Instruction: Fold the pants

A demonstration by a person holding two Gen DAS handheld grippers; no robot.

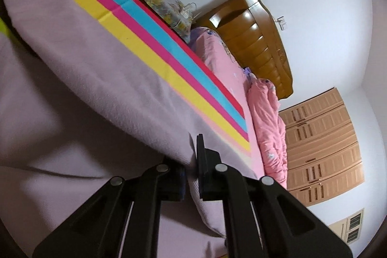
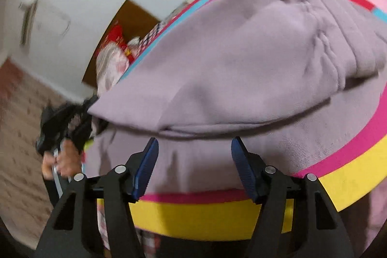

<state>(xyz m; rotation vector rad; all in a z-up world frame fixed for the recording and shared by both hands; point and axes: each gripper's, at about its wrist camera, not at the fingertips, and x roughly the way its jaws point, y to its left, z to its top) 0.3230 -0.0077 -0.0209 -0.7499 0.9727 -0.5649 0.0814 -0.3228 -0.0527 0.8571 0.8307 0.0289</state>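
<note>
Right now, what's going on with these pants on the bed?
A person is folding lilac pants on a striped blanket with two handheld grippers. The left gripper is shut on an edge of the fabric. The right gripper is open over the pants, gripping nothing. One layer already lies doubled over.

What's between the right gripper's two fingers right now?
Only a stretch of the lilac pants, lying on the striped sheet. The right gripper fingers stand apart, not pinching it, in the right wrist view.

Lilac fleece pants (image 2: 241, 59) folded over, rumpled, lying on striped sheet, one edge pinched and lifted.
</note>
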